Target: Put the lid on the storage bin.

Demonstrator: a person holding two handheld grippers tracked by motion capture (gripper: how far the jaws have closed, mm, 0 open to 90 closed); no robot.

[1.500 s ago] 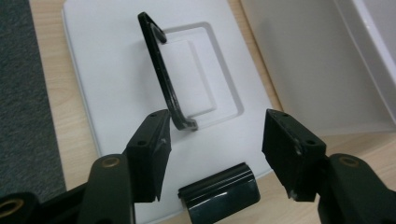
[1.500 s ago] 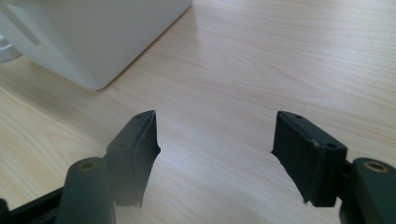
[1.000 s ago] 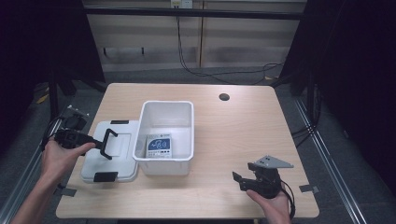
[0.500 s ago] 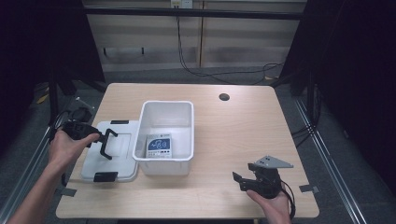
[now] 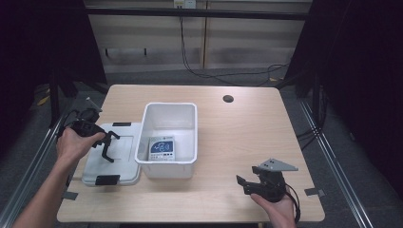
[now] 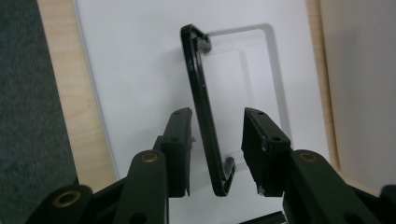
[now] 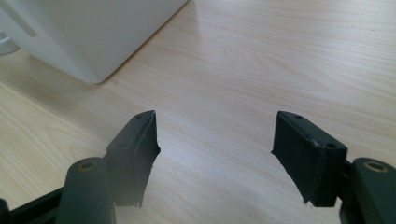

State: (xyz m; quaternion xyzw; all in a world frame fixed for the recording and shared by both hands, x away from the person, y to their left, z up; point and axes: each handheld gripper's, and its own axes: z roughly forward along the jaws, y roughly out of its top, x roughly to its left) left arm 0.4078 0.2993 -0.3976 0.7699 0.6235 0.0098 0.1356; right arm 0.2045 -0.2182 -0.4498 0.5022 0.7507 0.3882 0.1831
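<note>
A white storage bin (image 5: 170, 137) stands open near the middle of the wooden bench (image 5: 247, 128), with a small white-and-blue device (image 5: 161, 147) lying flat on its floor. Just beside the bin, on its left, its white lid (image 5: 116, 156) lies flat on the bench, with black latches at its near and far edges.

The left tongs (image 5: 107, 147) hang over the lid. In the left gripper view the 2 jaws are parted on either side of the lid's black handle (image 6: 205, 116), which stands raised from its recess; neither jaw clearly touches it.

The right tongs (image 5: 242, 184) rest low near the bench's front right edge, well apart from the bin. In the right gripper view the right tongs (image 7: 215, 154) are spread wide over bare wood, holding nothing, with a corner of the bin (image 7: 93, 32) at the upper left.
</note>
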